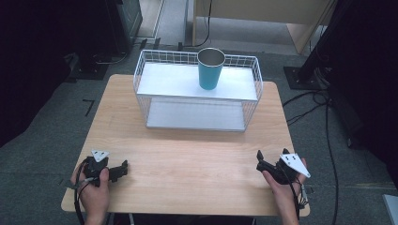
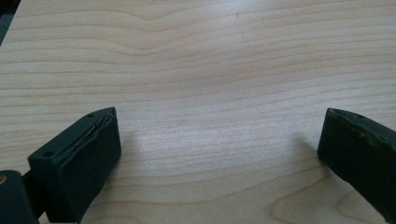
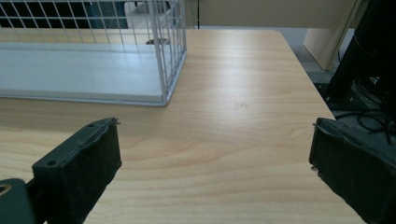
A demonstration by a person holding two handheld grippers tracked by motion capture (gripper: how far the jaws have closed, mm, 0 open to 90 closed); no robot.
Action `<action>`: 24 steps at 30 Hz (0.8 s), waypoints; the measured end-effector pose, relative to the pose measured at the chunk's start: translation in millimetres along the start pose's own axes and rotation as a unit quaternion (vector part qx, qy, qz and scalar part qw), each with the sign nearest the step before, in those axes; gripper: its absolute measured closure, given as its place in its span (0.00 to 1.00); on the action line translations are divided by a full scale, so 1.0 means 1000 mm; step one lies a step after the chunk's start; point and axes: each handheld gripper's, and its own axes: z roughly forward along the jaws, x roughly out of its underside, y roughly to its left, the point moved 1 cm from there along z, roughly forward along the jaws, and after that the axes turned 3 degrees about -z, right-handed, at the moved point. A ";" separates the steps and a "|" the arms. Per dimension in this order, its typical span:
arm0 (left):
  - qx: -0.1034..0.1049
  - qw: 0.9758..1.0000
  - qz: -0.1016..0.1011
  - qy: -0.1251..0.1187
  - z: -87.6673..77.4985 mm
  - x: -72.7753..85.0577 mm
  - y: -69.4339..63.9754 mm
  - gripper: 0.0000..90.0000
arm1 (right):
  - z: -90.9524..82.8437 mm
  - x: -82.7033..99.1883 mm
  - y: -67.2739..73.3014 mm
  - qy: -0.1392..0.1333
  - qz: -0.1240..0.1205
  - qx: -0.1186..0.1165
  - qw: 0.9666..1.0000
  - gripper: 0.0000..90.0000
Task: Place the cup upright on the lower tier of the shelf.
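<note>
A teal cup (image 1: 209, 69) stands upright, mouth up, on the top shelf of a white wire rack (image 1: 155, 58) at the far side of a light wooden table (image 1: 187, 161). We take the cup as the thing to be handled, since nothing else sits on the rack; its lower shelf (image 1: 195, 115) is bare. We hold both grippers low at the near edge, well apart from the cup. The left gripper (image 1: 123, 169) rests at the near left corner, jaws spread wide over bare wood, gripping nothing. The right gripper (image 1: 260, 160) sits at the near right, jaws likewise spread and empty, pointed toward the rack's right end (image 3: 170, 56). We judge this a ready pose: released jaws, hands clear, the reach not yet begun.
</note>
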 end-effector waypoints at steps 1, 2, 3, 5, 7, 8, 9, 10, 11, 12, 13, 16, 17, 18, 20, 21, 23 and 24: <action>0.000 1.000 0.000 0.000 0.000 0.000 0.000 0.00 | 0.000 0.000 0.000 0.000 0.000 0.000 1.000 0.02; 0.000 1.000 0.000 0.000 0.000 0.000 0.000 0.00 | 0.000 0.001 -0.001 0.001 0.001 0.001 1.000 0.02; 0.000 1.000 0.000 0.000 0.000 0.000 0.000 0.00 | -0.001 0.004 -0.003 0.006 0.003 0.002 1.000 0.02; 0.000 1.000 0.000 0.000 0.000 0.000 0.000 0.00 | -0.002 0.008 -0.007 0.011 0.005 0.005 1.000 0.02; 0.000 1.000 0.000 0.000 0.000 0.000 0.000 0.00 | -0.003 0.011 -0.010 0.017 0.009 0.008 1.000 0.02; 0.000 1.000 0.000 0.000 0.000 0.000 0.000 0.00 | -0.004 0.012 -0.011 0.018 0.009 0.009 1.000 0.02; 0.000 1.000 0.000 0.000 0.000 0.000 0.000 0.00 | -0.005 0.014 -0.013 0.024 0.009 0.010 1.000 0.02; 0.000 1.000 0.000 0.000 0.000 0.000 0.000 0.00 | -0.005 0.015 -0.014 0.026 0.011 0.009 1.000 0.02; 0.000 1.000 0.000 0.000 0.000 0.000 0.000 0.00 | -0.006 0.017 -0.016 0.033 0.010 0.009 0.999 0.02; 0.000 1.000 0.000 0.000 0.000 0.000 0.000 0.00 | -0.006 0.017 -0.016 0.033 0.010 0.009 0.999 0.02; 0.000 1.000 0.000 0.000 0.000 0.000 0.000 0.00 | -0.006 0.020 -0.018 0.042 0.012 0.007 0.999 0.02; 0.000 1.000 0.000 0.000 0.000 0.000 0.000 0.00 | -0.007 0.022 -0.019 0.051 0.013 0.003 0.999 0.02; 0.000 1.000 0.000 0.000 0.000 0.000 0.000 0.00 | -0.007 0.025 -0.020 0.065 0.015 0.000 0.998 0.02; 0.000 1.000 0.000 0.000 0.000 0.000 0.000 0.00 | -0.007 0.025 -0.020 0.065 0.015 0.000 0.998 0.02; 0.000 1.000 0.000 0.000 0.000 0.000 0.000 0.00 | -0.007 0.026 -0.023 0.084 0.019 0.003 0.996 0.02; 0.000 1.000 0.000 0.000 0.000 0.000 0.000 0.00 | -0.007 0.026 -0.023 0.084 0.019 0.003 0.996 0.02; 0.000 1.000 0.000 0.000 0.000 0.000 0.000 0.00 | -0.007 0.027 -0.025 0.105 0.016 0.012 0.994 0.02; 0.000 1.000 0.000 0.000 0.000 0.000 0.000 0.00 | -0.006 0.028 -0.025 0.126 0.015 0.016 0.992 0.03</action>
